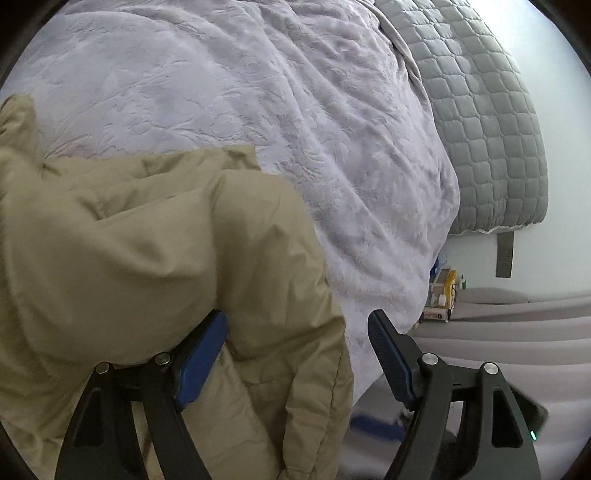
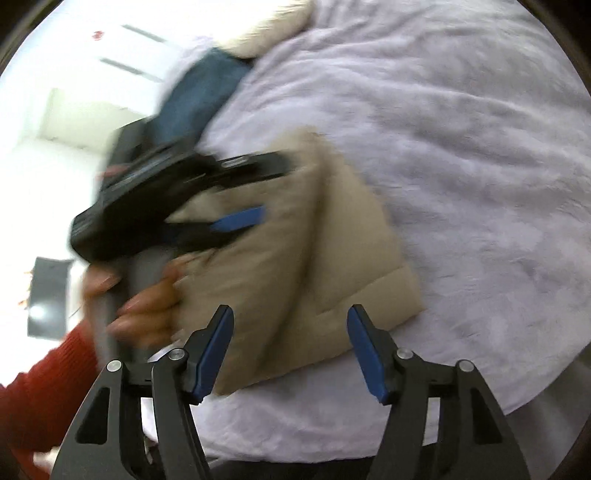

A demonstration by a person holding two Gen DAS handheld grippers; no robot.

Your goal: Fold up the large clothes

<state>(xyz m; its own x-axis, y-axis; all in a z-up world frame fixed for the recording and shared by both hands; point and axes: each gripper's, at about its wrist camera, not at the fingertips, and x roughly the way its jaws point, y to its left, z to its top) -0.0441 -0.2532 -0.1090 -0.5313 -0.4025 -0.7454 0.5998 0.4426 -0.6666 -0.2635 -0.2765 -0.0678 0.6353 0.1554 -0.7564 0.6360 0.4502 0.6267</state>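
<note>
A beige padded jacket (image 1: 147,240) lies on the lavender bedspread (image 1: 258,92), bunched into folds. My left gripper (image 1: 295,321) hangs open over its near right edge; the left finger (image 1: 199,362) rests against the fabric and the right finger is off the jacket. In the right wrist view the jacket (image 2: 332,229) lies as a folded slab on the bedspread (image 2: 461,147). My right gripper (image 2: 290,312) is open just above its near edge, with nothing pinched. The left gripper (image 2: 273,188) shows there too, blurred, open over the jacket's far left side, held by a hand (image 2: 147,295) in a red sleeve.
A grey quilted blanket (image 1: 480,110) lies at the bed's far right. Small items (image 1: 443,291) stand beyond the bed by a grey ridged mat (image 1: 517,332). A blue garment (image 2: 199,96) and another beige piece (image 2: 273,22) lie at the bed's far left edge.
</note>
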